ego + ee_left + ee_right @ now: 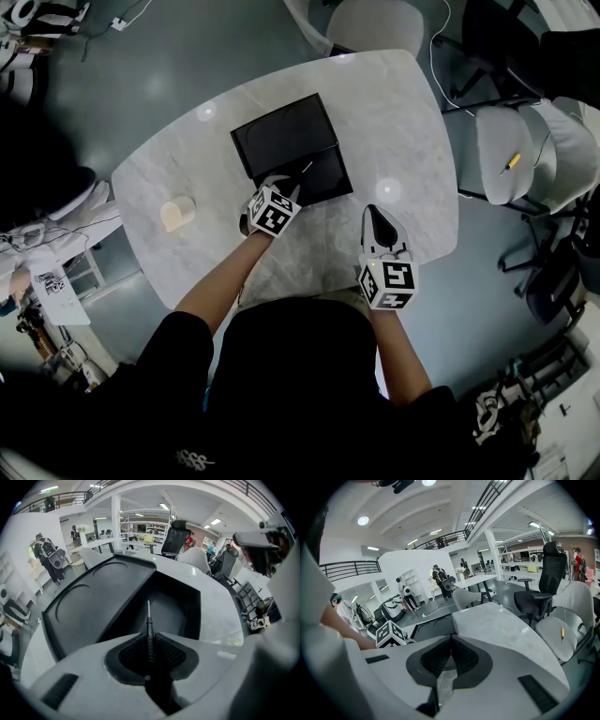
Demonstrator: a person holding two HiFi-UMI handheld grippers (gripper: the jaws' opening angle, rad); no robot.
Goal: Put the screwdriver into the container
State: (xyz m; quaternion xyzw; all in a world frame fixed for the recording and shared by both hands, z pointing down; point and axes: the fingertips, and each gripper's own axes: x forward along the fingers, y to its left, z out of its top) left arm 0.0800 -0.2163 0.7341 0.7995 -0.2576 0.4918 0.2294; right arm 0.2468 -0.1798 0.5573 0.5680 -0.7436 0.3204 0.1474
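Our left gripper (281, 192) has its jaws clamped on the screwdriver (149, 623). The handle is pinched between the pads and the shaft pokes out over the open black container (328, 180) on the counter (403, 122). The right gripper (380, 225) is pinched closed on nothing, parked just beside the box. Our take for this bit: get the tip well inside the tray walls and go low before letting go so it doesn't bounce out. Also steer clear of the flat lid half.
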